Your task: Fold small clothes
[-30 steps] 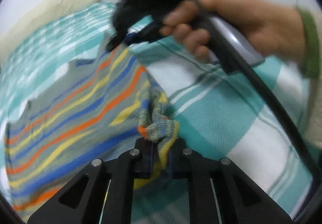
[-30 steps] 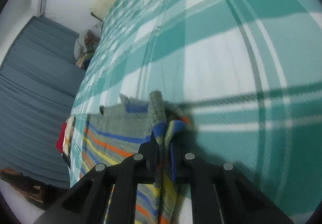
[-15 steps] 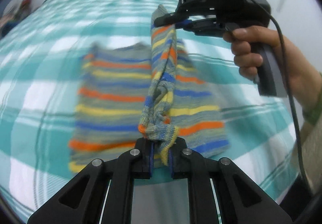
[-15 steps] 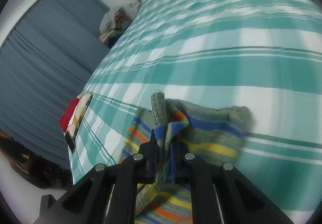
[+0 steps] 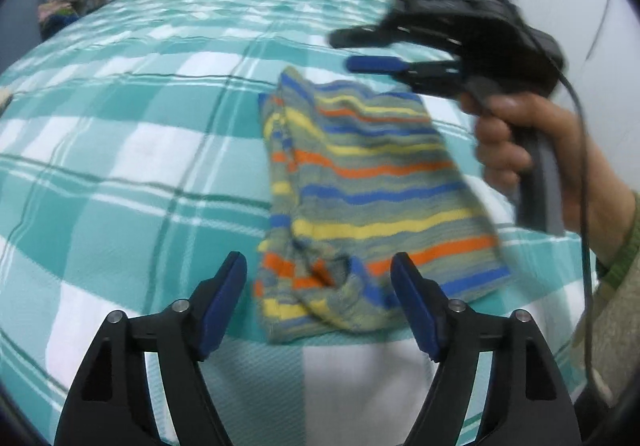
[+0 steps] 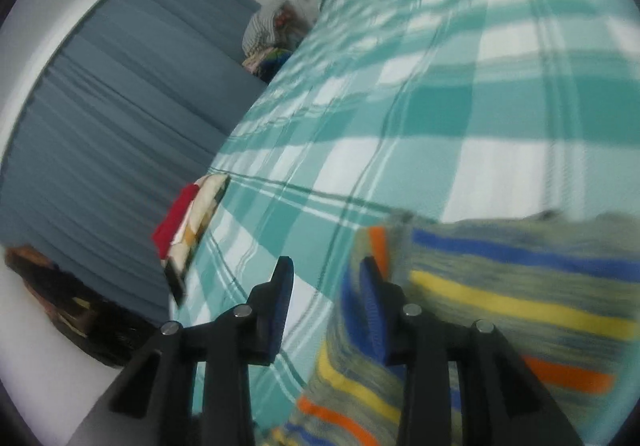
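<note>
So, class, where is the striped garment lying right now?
The striped garment lies folded on the teal checked bedspread, right of centre in the left wrist view. It sits just beyond the open left gripper and below the right gripper.

- Left gripper point(image 5: 318, 286): jaws have just been opening, no longer pinching the striped garment point(image 5: 372, 181).
- Right gripper point(image 6: 326, 282): jaws have just been opening, cloth released.
- Striped garment: now folded on the bed point(image 5: 120, 133).
</note>
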The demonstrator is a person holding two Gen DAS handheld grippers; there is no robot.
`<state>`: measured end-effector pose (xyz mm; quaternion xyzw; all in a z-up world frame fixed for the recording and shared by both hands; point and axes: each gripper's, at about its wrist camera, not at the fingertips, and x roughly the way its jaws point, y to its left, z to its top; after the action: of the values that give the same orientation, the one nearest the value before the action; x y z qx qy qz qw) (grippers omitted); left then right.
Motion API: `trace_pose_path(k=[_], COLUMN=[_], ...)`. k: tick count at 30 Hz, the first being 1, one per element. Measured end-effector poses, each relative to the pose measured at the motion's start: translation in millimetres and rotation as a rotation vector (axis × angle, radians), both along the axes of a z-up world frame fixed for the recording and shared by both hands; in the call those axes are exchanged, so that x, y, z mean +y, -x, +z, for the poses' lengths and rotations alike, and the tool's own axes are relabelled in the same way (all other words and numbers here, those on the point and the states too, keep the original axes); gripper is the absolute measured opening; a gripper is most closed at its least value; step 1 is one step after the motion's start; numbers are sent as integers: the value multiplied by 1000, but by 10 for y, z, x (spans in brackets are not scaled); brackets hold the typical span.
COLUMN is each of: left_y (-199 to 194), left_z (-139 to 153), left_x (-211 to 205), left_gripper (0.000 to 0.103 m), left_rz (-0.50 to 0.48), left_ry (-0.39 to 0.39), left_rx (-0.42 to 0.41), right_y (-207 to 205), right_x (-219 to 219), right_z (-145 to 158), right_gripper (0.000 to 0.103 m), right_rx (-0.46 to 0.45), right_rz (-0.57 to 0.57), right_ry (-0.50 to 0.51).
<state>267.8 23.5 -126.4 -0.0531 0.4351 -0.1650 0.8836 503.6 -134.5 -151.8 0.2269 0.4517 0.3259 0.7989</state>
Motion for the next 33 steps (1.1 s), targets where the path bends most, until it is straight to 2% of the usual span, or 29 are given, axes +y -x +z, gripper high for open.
trace_pose_path(k=[1, 4, 5, 7, 8, 9, 12, 14, 17, 19, 20, 21, 22, 24, 25, 26, 28, 31, 33], left_y=[-68, -319, -412, -639, -737, -795, -857, -822, -644, -444, -353, -296, -239, -242, -230, -211, -155, -1, 110], left_z=[10, 30, 24, -72, -146, -215, -336, -264, -26, 118, 153, 143, 89, -157, -256, -337, -318, -125, -27], left_x=[-39, -115, -130, -114, -93, -60, 143, 189, 270, 265, 245, 200, 137, 33, 51, 132, 285, 379, 373], left_gripper=[77, 79, 79, 77, 69, 68, 70, 70, 71, 81, 88, 89, 89, 76, 75, 76, 78, 78, 92], left_rz=[-9, -5, 4, 40, 78, 104, 120, 115, 96, 47, 25, 11, -1, 16, 27, 37, 75, 119, 119], left_ry=[2, -22, -21, -47, -92, -119, -54, -57, -41, -35, -41, -60, -115, -290, -324, -294, -245, -270, -266], left_rx=[-3, -9, -1, 33, 57, 81, 124, 123, 103, 77, 63, 53, 57, 105, 126, 141, 155, 123, 80], right_y=[63, 408, 614, 897, 1102, 1242, 1642, 1760, 1773, 1830, 1910, 1981, 2058, 2131, 2135, 2135, 2129, 2282, 2424], right_x=[-73, -273, -333, -405, -430, -458, -410, -389, -455, -489, -464, -448, -391, -284, -231, -198, -198, -264, -319], right_z=[66, 299, 346, 346, 308, 257, -179, -386, -293, -124, -8, 36, 93, 51, -33, -160, -375, -308, -177], right_gripper=[36, 36, 36, 36, 36, 36, 37, 38, 39, 39, 39, 39, 39, 39, 39, 39, 39, 43, 51], right_rx=[-23, -132, -166, -203, -214, -218, -161, -187, -184, -208, -249, -271, -305, -316, -298, -260, -189, -197, -215], right_rz=[-5, -3, 14, 39, 66, 83, 128, 112, 52, 19, 22, 29, 44, 73, 78, 86, 98, 66, 46], right_ry=[31, 219, 308, 388, 420, 432, 482, 569, 528, 504, 515, 525, 546, 577, 598, 619, 646, 641, 640])
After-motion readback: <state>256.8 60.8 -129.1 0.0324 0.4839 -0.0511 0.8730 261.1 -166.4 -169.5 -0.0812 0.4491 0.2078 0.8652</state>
